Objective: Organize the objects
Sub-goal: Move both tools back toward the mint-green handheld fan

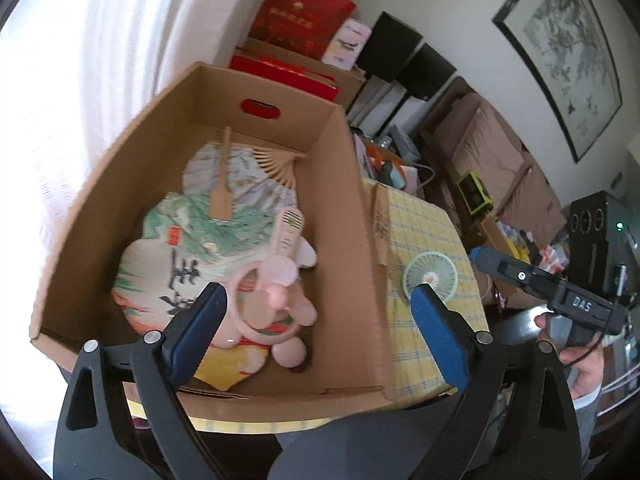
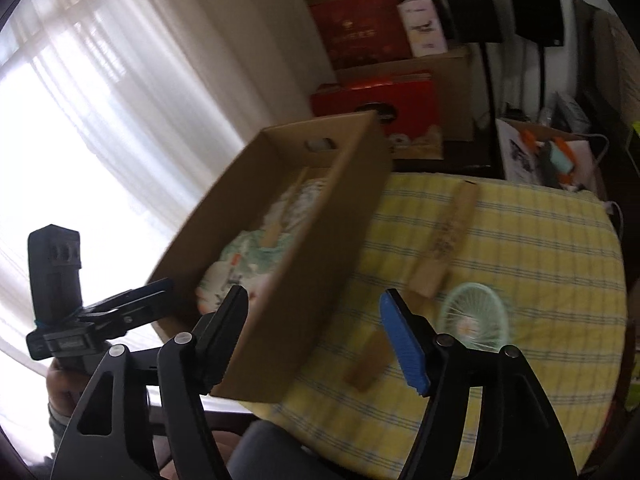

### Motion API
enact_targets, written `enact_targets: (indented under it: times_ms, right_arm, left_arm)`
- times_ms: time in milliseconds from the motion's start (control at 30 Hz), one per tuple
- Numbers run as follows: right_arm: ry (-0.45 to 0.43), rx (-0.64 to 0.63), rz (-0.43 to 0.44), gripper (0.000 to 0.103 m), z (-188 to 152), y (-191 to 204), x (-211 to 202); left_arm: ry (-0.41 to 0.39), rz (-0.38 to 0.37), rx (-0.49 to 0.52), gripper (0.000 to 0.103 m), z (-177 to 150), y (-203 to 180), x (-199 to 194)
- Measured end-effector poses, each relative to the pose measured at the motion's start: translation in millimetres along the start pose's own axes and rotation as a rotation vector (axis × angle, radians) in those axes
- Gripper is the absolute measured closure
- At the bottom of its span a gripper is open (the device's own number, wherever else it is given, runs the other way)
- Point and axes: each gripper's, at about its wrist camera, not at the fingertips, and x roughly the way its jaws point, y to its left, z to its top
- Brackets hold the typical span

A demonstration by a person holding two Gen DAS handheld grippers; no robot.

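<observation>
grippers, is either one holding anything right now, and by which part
Nothing is held. The left gripper is open above the cardboard box, and the right gripper is open with nothing touching its fingers.

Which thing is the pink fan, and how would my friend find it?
Find the big cardboard box on the yellow checked tablecloth. Inside, paper fans lie flat on the bottom, and the pink fan lies on top of them, near the box's right wall. It is the only plastic one: a round ring, soft pink blades and a stubby handle.
</observation>
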Motion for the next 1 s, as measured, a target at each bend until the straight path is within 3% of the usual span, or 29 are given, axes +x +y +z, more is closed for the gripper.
enact_targets:
  times_ms: [300,533,1000]
  right_arm:
    - [-0.014,0.040,-0.071,0.029,-15.4,-40.6,-25.0]
    - [-0.023,0.052,-0.158,0.017,-24.5,-65.1,-37.2]
    - [0.003,0.099,-0.239,0.017,-53.5,-117.8,-47.9]
  left_arm:
    - [0.018,-0.029,0.069,0.001,-5.0,-46.4,13.5]
    - [0.049,-0.051,0.114,0.000,-8.2,-77.5,27.5]
    - [0.107,-0.082,0.167,0.000,-21.1,-131.4,69.7]
